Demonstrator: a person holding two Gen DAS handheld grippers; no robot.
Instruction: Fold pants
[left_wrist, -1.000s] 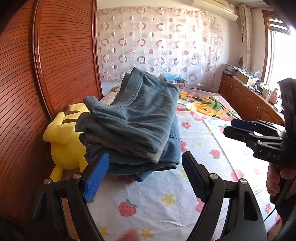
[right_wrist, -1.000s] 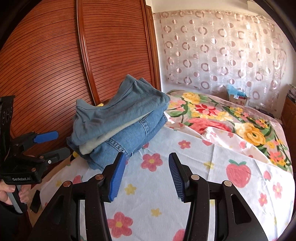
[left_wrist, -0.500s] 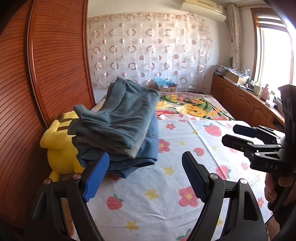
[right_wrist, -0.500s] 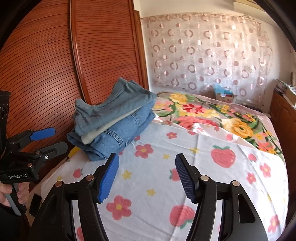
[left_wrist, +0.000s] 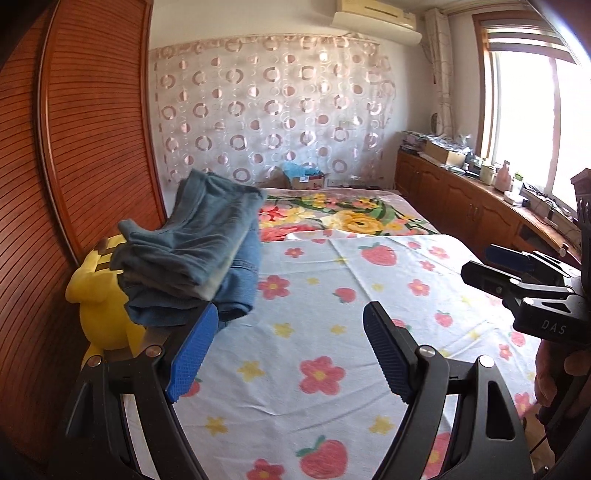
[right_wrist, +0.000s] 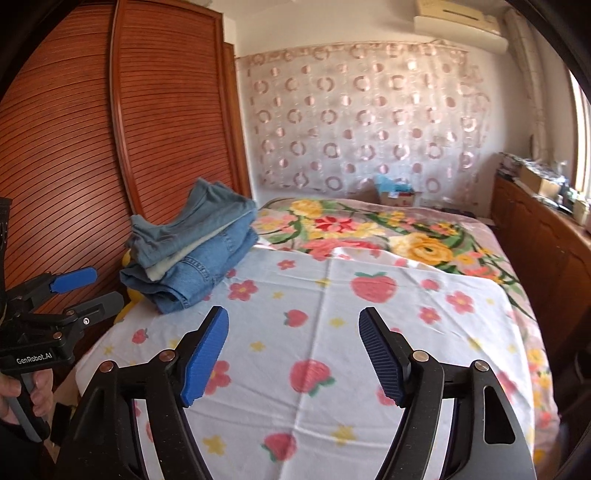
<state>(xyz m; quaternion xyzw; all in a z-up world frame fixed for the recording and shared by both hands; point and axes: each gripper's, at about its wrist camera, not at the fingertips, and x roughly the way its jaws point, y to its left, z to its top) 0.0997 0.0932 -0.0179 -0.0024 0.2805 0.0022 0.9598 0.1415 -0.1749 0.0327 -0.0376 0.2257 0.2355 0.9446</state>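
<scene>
Left wrist view: the left gripper (left_wrist: 286, 345) hangs over the strawberry sheet (left_wrist: 332, 332), jaws spread wide, nothing between them. Over on the right wrist view, the right gripper (right_wrist: 291, 349) is likewise gaping and empty-handed. Folded pants (right_wrist: 192, 251) sit stacked at the bed's left edge, tight against the wooden wardrobe (right_wrist: 92, 147), partly lying on a yellow plush toy (left_wrist: 99, 306). Wide bare sheet runs from the stack across to the right edge, the floral blanket (right_wrist: 369, 229) beyond. At the far end, a cardboard box (right_wrist: 397, 195) holds something blue, too small to identify.
</scene>
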